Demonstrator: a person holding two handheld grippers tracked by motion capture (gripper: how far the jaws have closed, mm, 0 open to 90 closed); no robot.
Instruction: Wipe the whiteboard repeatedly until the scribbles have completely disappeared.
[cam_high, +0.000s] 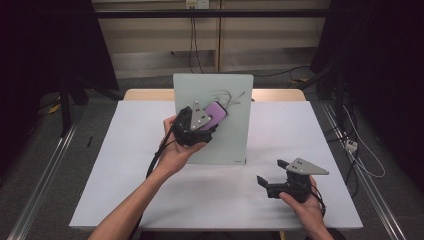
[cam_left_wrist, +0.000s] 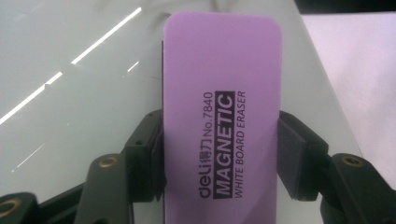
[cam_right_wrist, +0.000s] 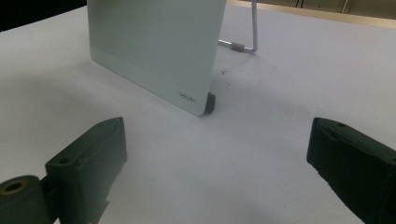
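Here the left gripper (cam_high: 212, 120) clamps a purple eraser (cam_left_wrist: 222, 116) flat against the whiteboard (cam_high: 235, 135); the right gripper (cam_right_wrist: 215, 172), in front of the whiteboard, gapes wide, holding nothing.

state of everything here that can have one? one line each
left gripper: shut on the eraser, held at the whiteboard
eraser: clamped by its long sides, label side facing the camera
whiteboard: standing propped on its stand, dark scribbles near the top
right gripper: open, holding nothing, low over the table
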